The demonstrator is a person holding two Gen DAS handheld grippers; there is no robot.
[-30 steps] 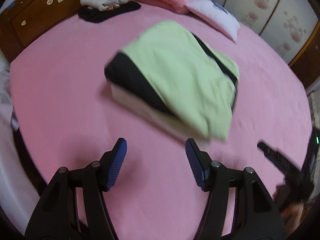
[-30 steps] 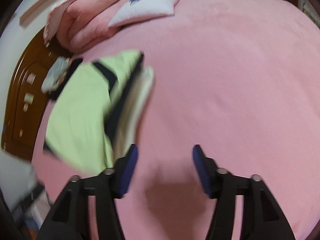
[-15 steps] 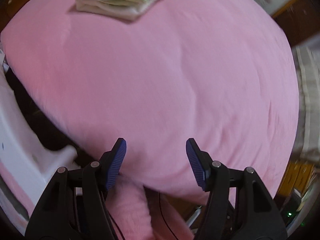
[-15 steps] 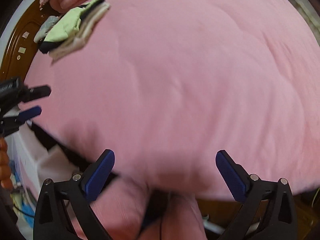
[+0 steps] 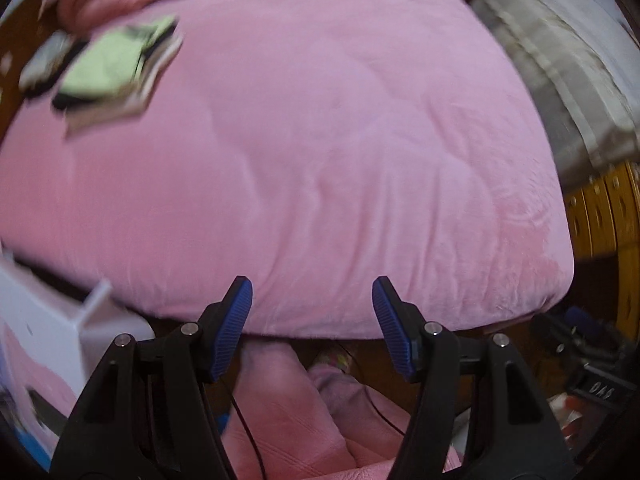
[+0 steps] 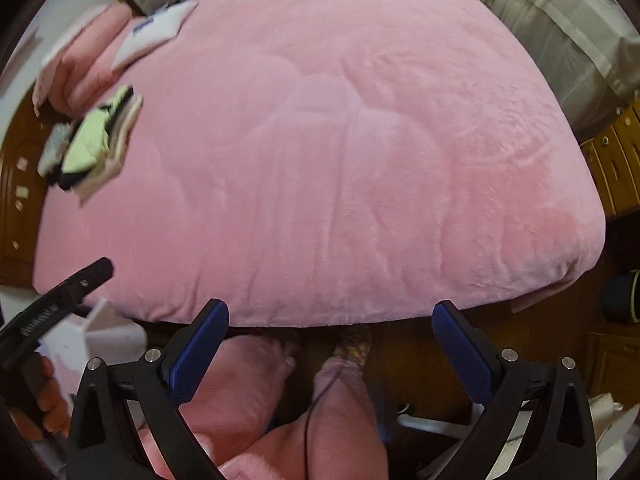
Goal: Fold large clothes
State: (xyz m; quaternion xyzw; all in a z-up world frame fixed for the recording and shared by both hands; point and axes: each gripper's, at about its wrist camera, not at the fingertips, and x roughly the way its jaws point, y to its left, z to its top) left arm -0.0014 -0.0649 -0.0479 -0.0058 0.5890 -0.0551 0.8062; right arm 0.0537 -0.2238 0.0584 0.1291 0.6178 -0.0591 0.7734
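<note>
A folded stack of clothes [image 5: 108,64], with a light green garment on top of black and cream ones, lies at the far left of the pink bed [image 5: 320,160]. The right wrist view shows the same stack [image 6: 92,144] small and far off on the bed [image 6: 340,160]. My left gripper [image 5: 310,292] hovers over the bed's near edge, open and empty. My right gripper [image 6: 331,308] hangs over the same edge, open very wide, with nothing between its pads. A hand [image 6: 44,400] holds the left tool's black frame [image 6: 60,300] at the lower left.
A white pillow [image 6: 156,32] and folded pink blankets [image 6: 80,68] sit by the wooden headboard [image 6: 16,184]. A white plastic object [image 5: 60,332] stands left of the bed. A person's legs in pink trousers [image 6: 340,420] are below. Pale cloth [image 5: 560,60] and wooden furniture [image 5: 600,216] lie to the right.
Both grippers have drawn back from beside the folded stack to the bed's near edge, so the stack now looks small and far. The right jaws have spread much wider.
</note>
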